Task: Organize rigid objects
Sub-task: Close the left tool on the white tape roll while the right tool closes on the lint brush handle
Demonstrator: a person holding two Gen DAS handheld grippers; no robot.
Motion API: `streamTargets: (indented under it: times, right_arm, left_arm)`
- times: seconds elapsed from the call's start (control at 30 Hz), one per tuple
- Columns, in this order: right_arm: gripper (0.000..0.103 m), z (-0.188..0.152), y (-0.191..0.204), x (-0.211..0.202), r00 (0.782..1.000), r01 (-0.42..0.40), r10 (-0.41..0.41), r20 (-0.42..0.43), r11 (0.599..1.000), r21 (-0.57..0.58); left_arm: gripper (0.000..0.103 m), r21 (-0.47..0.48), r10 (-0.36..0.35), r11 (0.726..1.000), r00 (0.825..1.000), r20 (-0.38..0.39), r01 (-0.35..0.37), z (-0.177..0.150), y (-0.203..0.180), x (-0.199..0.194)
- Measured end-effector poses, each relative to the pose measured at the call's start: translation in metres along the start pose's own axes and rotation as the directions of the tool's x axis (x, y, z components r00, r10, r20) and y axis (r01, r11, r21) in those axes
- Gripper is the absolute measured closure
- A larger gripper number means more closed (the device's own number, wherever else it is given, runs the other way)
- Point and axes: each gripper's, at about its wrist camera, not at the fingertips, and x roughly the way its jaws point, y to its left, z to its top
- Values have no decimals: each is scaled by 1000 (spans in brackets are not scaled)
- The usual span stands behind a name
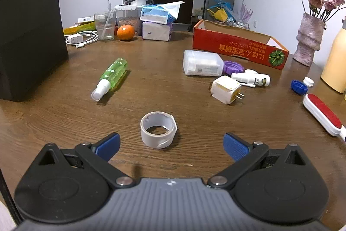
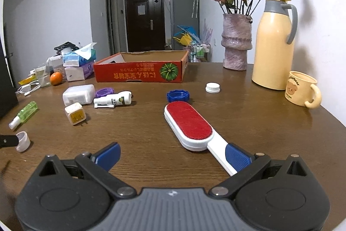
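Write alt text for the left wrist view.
The open left claw hovers just short of a white tape roll on a wooden table. Beyond lie a green spray bottle, a white plug adapter and a red cardboard box.

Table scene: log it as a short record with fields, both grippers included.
surface: wooden table
left gripper: open, roll of tape just ahead, untouched
right gripper: open, lint brush handle by its right finger
container: red cardboard box, far side
loose items: green spray bottle, white plug adapter, blue cap
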Motion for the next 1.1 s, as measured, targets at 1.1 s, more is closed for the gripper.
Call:
streamTargets:
  times: [1.1]
  right_arm:
    - [0,15,-32,63,1000,15,-14,-28,1000,22]
  left_arm:
    - [33,3,12,1000,999,-34,-12,4,7,48]
